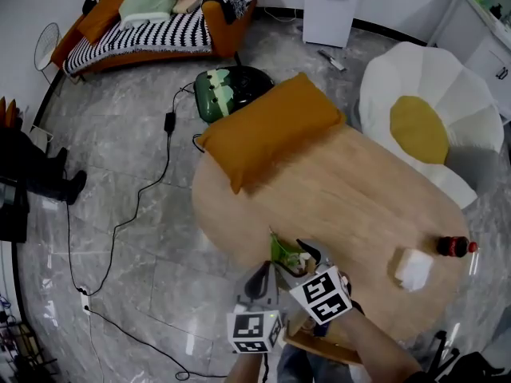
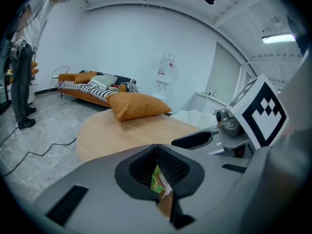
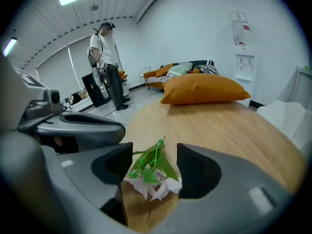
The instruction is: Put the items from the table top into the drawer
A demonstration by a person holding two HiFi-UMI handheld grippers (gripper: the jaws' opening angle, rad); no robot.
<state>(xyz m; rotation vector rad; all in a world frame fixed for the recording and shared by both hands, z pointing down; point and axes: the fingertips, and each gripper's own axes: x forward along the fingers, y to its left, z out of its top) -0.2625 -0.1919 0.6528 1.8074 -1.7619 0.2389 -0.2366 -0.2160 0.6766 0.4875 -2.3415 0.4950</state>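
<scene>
Nearest the lens, the left gripper (image 2: 156, 149) hangs with its jaws pressed together on nothing, a scrap of green only glimpsed beyond them; just beside it the right gripper (image 3: 155, 157) stands with its jaws wide apart, straddling the artificial flower sprig (image 3: 150, 175), and neither pad appears to press on it; the sprig lies flat at the near edge of the wooden table (image 3: 219, 126), thin green stem and leaves pointing away, white petals toward the person; it looks light, limp and easy to crush. The step in hand seems to be the pick-up; it would go best if the right gripper settles until both pads flank the bunched stem and leaves rather than the petals, then closes gently and lifts straight, lest the sprig slide off the edge. A wooden edge (image 1: 319, 348) below the grippers may be the drawer, though that cannot be told; farther right a white tissue (image 1: 414, 268) and a dark bottle (image 1: 453, 246) with a red cap lie on the table, not yet put away.
</scene>
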